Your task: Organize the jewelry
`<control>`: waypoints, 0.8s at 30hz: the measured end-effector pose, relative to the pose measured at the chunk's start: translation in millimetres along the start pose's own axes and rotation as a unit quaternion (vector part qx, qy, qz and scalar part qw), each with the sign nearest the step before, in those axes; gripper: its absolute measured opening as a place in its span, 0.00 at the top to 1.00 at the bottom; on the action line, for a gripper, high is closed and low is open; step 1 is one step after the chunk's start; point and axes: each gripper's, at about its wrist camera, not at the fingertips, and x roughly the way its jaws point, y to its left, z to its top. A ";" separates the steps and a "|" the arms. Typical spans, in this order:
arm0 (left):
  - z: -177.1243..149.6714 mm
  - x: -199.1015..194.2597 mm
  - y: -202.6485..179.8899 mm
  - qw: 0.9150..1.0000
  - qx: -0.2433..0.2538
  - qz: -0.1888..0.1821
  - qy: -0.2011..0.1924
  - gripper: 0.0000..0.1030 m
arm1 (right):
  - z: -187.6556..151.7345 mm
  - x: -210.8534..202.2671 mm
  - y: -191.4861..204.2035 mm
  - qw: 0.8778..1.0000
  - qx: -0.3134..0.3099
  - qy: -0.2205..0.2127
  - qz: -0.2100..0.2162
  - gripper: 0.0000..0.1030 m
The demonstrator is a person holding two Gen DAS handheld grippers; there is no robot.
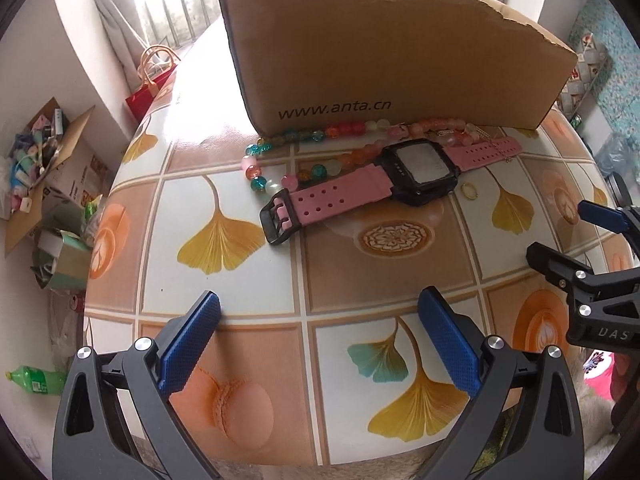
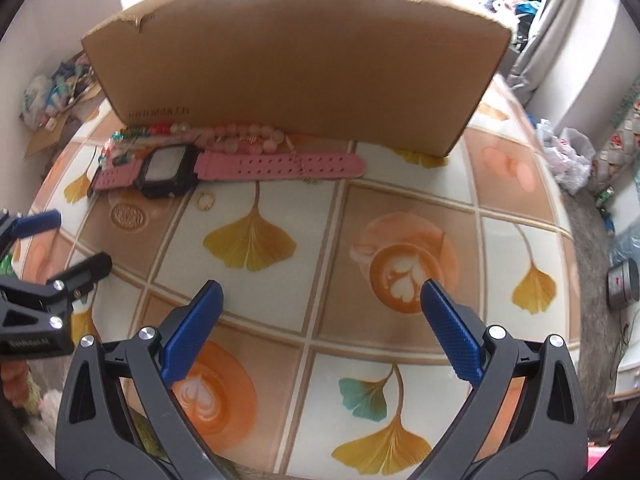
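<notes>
Ginkgo-print table [image 1: 240,280], pink-strapped watch [image 1: 400,172] — black case

Pink-strapped watch [image 1: 416,170] with black square case lies flat, face up, strap stretched out. Multicoloured bead bracelet [image 1: 304,148] and pink bead bracelet [image 1: 440,128] lie behind, partly under it. Small gold ring [image 1: 469,191] lies just beside the case. Thin gold chain [image 2: 302,168] crosses the strap.

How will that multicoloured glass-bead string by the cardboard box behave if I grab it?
The multicoloured glass-bead string would probably hang floppy, since it lies in loose curves. Round, glossy beads may slip between the pads. It runs under the pink-strapped black watch, so pulling could drag that along.
</notes>
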 end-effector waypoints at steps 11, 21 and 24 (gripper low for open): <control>8.3 -7.2 15.9 0.999 -0.007 -0.023 -0.044 0.13 | 38.3 -2.5 -35.1 0.997 0.017 -0.064 0.049 0.08; 37.3 -1.8 -11.3 0.992 0.092 -0.040 -0.073 0.45 | 61.5 32.8 -57.1 0.994 0.053 -0.037 0.083 0.47; 43.7 4.8 -20.2 0.990 0.115 -0.047 -0.068 0.49 | 64.2 40.5 -58.4 0.994 0.063 -0.036 0.087 0.55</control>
